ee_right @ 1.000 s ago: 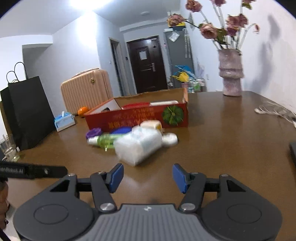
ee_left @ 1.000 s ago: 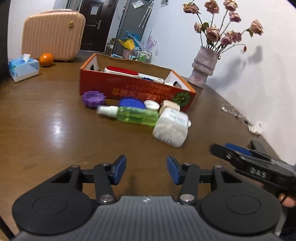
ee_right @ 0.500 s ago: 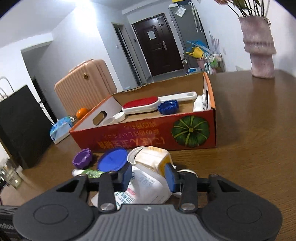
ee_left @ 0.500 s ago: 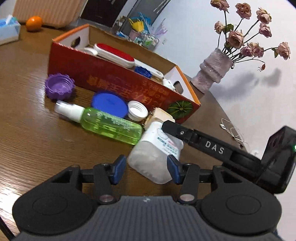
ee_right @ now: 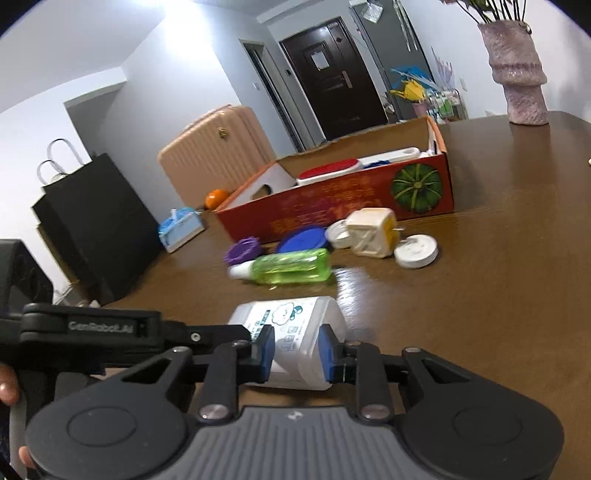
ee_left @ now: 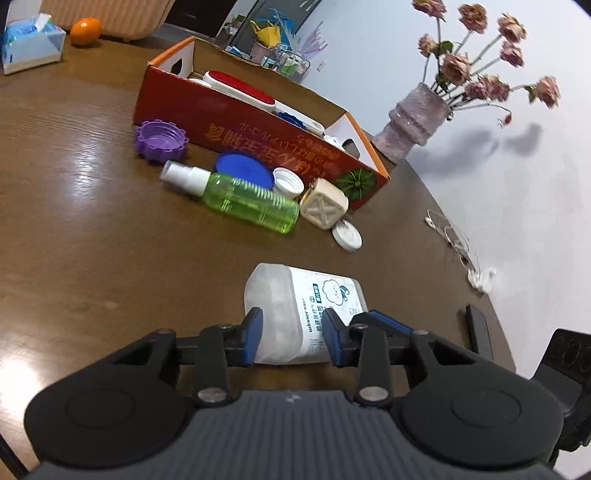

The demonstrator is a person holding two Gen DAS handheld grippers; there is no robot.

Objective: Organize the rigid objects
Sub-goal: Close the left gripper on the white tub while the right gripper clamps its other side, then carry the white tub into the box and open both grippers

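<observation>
A white translucent bottle (ee_left: 303,306) lies on its side on the brown table, apart from the other items. My left gripper (ee_left: 291,339) has its blue pads against the bottle's sides, jaws closing. My right gripper (ee_right: 295,350) pinches the same bottle (ee_right: 295,325) from the other end, jaws closing too. Farther off lie a green spray bottle (ee_left: 247,201), a purple cap (ee_left: 160,140), a blue lid (ee_left: 243,168), a cream cube (ee_left: 325,208) and white caps (ee_left: 346,238). Behind them stands the red cardboard box (ee_left: 258,125), with a red-topped brush inside.
A vase of dried roses (ee_left: 417,122) stands by the wall past the box. A tissue box (ee_left: 29,44) and an orange (ee_left: 85,31) sit at the far left. White earphones (ee_left: 454,243) and a dark phone (ee_left: 478,336) lie near the right edge. A black bag (ee_right: 96,221) stands beside the table.
Both grippers came in on the white bottle and narrowed onto it. The bottle now lies nearer to me, away from the pile by the box, uncovering the cream cube and a white cap.
</observation>
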